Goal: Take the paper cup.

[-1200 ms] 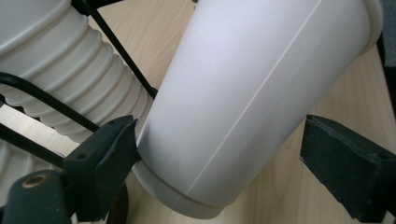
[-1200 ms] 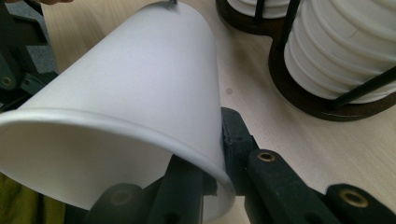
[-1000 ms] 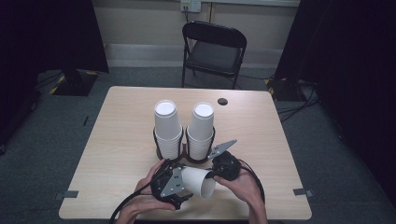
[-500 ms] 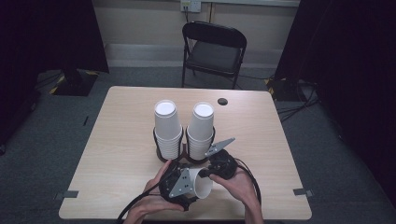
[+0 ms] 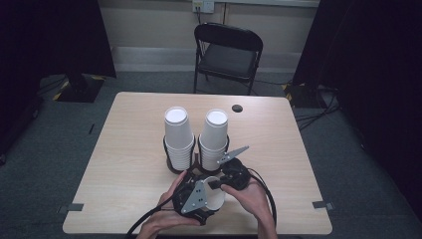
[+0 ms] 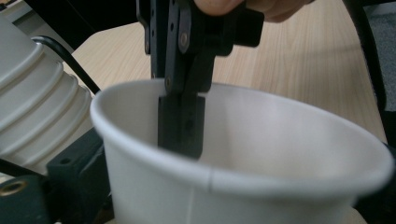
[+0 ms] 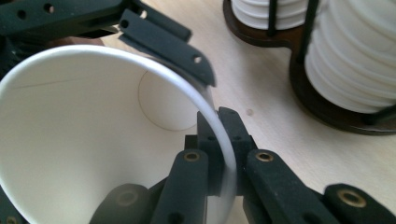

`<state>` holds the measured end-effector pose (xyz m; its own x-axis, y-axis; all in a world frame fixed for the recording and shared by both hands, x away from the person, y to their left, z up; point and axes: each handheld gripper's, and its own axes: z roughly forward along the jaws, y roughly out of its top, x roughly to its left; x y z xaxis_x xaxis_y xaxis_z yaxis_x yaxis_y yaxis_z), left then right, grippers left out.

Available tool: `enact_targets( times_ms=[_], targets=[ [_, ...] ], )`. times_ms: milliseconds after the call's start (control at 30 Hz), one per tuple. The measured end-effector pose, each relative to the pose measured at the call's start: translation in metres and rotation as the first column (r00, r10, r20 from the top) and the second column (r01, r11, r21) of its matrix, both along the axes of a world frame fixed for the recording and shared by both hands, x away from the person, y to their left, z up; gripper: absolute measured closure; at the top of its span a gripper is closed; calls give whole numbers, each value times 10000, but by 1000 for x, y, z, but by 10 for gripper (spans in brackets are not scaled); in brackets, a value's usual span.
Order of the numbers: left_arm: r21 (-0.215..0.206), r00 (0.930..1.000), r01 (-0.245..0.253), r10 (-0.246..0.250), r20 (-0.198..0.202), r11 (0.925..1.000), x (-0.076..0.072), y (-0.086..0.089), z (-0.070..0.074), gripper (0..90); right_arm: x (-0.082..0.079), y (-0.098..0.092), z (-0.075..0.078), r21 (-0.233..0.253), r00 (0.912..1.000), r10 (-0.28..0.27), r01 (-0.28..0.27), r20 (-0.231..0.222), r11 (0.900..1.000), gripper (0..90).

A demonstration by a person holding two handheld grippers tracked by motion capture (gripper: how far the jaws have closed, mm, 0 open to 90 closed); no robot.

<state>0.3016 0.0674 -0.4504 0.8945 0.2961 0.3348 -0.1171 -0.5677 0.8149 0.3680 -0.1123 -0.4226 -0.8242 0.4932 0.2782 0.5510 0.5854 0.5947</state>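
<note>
Together, both tongs (image 7: 219, 163) on cup (image 7: 84, 140) rim.

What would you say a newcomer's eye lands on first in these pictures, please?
Probably the single white paper cup at the table's near edge, its rim pinched by the right gripper while the left gripper holds it too. Next, the two stacks of cups in a dark holder just behind.
</note>
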Motion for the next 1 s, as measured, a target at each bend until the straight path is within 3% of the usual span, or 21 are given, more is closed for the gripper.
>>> enact_targets(
  times_ms=[267, 433, 667, 767, 900, 1000],
  targets=[
    [-189, 9998, -167, 169, 80, 9997, 1, 0, -1, 69, -1, 4, -1, 135, 9998, -103, 105, -163, 9999, 886],
    [-382, 9998, -170, 166, -85, 9991, 0, 1, -2, 86, -1, 4, 0, 203, 9993, -223, 230, -298, 9995, 883],
    [-534, 9990, -431, 423, -165, 9976, 4, 6, -1, 96, -2, 3, -1, 299, 9990, -285, 296, -350, 9991, 830],
    [-1006, 9975, -586, 542, -461, 9932, 6, 11, -1, 95, -4, -3, 2, 602, 9984, -558, 564, -120, 9966, 781],
    [-1211, 9959, -732, 660, -626, 9899, 7, 13, -2, 94, -6, -5, 3, 726, 9979, -623, 611, 148, 9955, 744],
    [-1432, 9942, -808, 695, -820, 9864, 9, 15, -3, 94, -5, -9, 2, 1131, 9969, -761, 734, 191, 9909, 729]
  ],
)
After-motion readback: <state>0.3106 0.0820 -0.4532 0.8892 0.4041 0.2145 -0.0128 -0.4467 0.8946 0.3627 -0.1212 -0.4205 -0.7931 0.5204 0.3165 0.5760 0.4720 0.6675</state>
